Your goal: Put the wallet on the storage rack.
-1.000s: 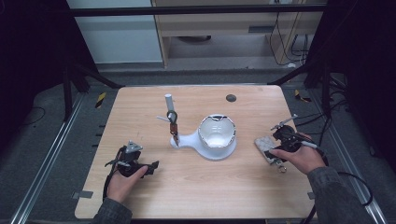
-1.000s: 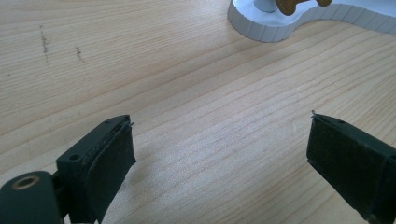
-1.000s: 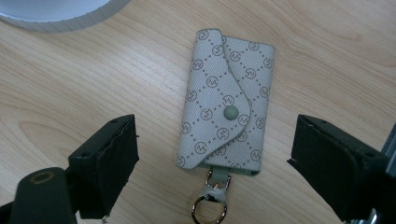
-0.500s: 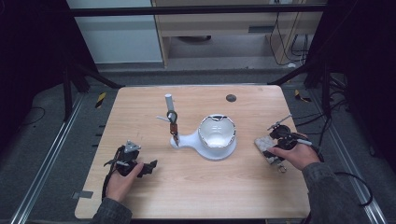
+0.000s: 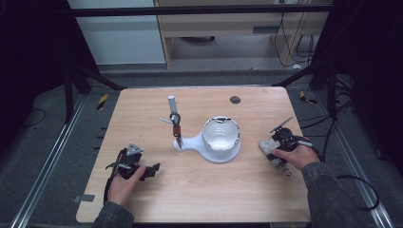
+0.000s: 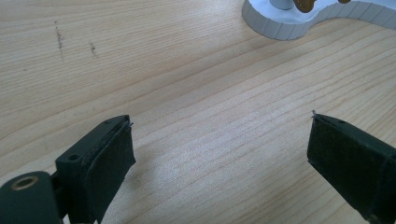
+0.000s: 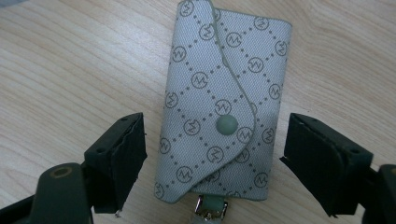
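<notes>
Key pouch [image 7: 223,107] (grey, patterned, snap flap shut) is seen flat on the table [image 5: 199,199] near its right edge. Left to right: the left gripper [image 6: 219,154] is held wide apart over bare wood; the right gripper [image 7: 212,158], jaws just closing, straddles the pouch without touching.

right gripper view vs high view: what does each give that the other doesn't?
Right gripper view: the grey patterned key pouch in detail, with snap button, flap and metal clip; it lies between the right gripper's jaws, which have just been closing but have gaps either side.
High view: the white stand, the left gripper, the table edge.
Both: pouch on the wooden table.
</notes>
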{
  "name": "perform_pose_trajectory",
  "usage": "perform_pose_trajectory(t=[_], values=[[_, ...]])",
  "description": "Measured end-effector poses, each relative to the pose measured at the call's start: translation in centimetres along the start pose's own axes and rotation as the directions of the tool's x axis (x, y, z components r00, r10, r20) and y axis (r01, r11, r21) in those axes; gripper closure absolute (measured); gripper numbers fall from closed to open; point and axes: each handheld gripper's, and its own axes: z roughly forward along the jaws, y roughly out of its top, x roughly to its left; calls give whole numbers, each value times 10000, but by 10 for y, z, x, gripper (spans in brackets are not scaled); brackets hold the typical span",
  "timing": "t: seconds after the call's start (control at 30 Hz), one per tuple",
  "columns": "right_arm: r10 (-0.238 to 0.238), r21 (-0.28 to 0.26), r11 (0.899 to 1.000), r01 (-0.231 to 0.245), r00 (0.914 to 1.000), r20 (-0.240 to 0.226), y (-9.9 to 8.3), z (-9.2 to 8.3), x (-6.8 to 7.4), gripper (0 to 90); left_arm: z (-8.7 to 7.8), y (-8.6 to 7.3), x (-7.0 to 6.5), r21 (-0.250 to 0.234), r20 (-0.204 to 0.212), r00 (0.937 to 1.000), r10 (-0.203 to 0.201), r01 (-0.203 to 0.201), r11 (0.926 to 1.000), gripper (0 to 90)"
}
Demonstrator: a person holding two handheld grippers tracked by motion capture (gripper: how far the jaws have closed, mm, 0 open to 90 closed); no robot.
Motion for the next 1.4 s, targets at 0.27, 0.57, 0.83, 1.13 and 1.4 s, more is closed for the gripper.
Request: perform_pose_trajectory(t=[0.27,0.57,0.83,1.13,1.4], values=[[165,322,9993,-162,9998,-75,5,9,-1,217,1,0,-1,31,66,10000,41,-42,10000,70],[231,428,9988,-228,9997,-81,2,12,-2,216,1,0,-2,52,92,9999,106,-106,9999,71],[466,429,9980,-457,9987,-208,-6,15,-6,220,1,0,-3,72,103,9999,119,-120,9999,74],[635,641,9961,-612,9974,-349,-5,18,-7,229,2,1,-4,99,124,9998,161,-162,9998,75],[696,780,9947,-664,9968,-386,-5,19,-7,242,2,1,-4,100,135,9997,181,-182,9998,75]])
